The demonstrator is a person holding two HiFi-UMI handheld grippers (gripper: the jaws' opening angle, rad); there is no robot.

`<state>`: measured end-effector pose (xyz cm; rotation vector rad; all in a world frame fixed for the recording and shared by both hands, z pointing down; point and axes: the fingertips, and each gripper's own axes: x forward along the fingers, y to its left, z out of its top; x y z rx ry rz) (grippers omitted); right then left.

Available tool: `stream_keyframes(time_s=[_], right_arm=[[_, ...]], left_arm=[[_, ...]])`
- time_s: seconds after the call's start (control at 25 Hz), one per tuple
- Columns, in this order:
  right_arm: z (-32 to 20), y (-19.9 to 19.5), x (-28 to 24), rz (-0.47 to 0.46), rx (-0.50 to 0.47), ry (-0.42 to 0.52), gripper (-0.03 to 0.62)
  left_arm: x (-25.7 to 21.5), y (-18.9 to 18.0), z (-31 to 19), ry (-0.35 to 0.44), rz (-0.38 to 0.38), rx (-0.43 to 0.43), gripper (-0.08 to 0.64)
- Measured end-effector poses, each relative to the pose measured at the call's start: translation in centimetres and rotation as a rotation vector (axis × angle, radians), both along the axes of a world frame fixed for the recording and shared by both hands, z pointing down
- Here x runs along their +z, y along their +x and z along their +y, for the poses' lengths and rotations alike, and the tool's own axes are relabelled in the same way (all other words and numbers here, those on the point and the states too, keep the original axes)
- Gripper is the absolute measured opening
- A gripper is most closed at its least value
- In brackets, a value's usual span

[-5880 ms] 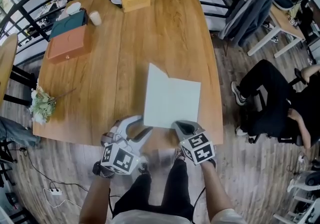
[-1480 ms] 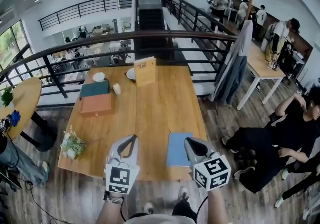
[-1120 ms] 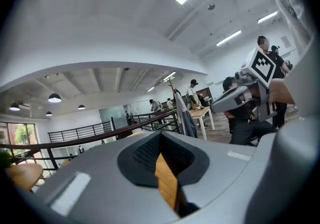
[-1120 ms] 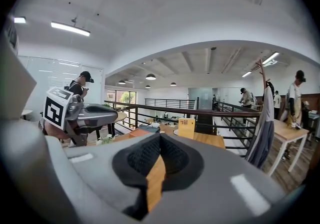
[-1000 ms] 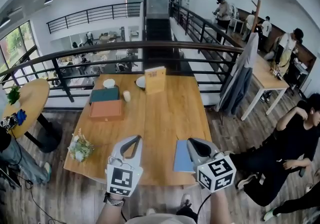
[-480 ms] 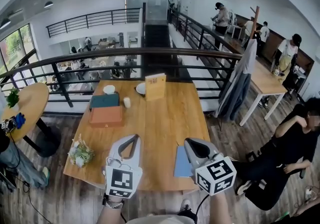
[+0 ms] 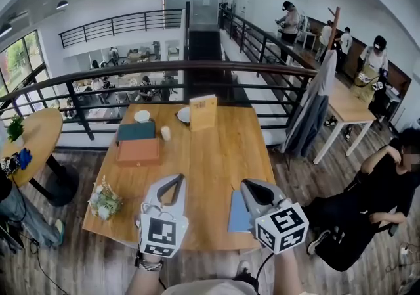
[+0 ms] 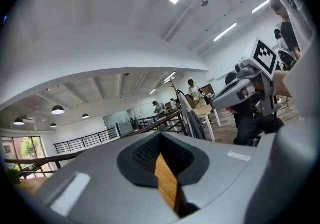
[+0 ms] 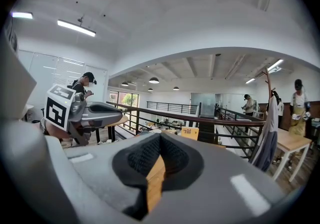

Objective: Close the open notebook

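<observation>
The notebook [image 7: 237, 212] lies closed, blue cover up, near the front right edge of the wooden table [image 7: 210, 149]. My right gripper [image 7: 249, 187] hovers over the notebook's right part and hides some of it. Its jaws are together with nothing between them [image 9: 159, 140]. My left gripper [image 7: 176, 181] is held level to the left of the notebook, above bare wood, shut and empty [image 8: 162, 140]. Each gripper also shows in the other's view, held in the air: the right gripper [image 8: 240, 86] and the left gripper [image 9: 95, 113].
At the table's far left sit an orange box [image 7: 138, 152], a teal box [image 7: 136, 131] and a cup [image 7: 166, 133]. A yellow sign [image 7: 203, 112] stands at the back, flowers [image 7: 105, 200] at the left edge. A railing [image 7: 164, 70] runs behind. A person [image 7: 387, 182] sits at the right.
Several seconds ago the notebook lay open with white pages; now it is closed. The head view has tilted up to take in the room. Over the last second both grippers stay almost still.
</observation>
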<state>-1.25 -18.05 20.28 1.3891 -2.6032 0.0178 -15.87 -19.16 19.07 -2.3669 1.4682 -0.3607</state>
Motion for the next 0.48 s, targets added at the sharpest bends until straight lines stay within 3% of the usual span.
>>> stream_keyframes(time_s=[0.48], right_arm=[[-0.64, 0.27, 0.12, 0.003, 0.001, -0.003, 0.002]], left_arm=[[0.4, 0.37, -0.56, -0.011, -0.009, 0.008, 0.006]])
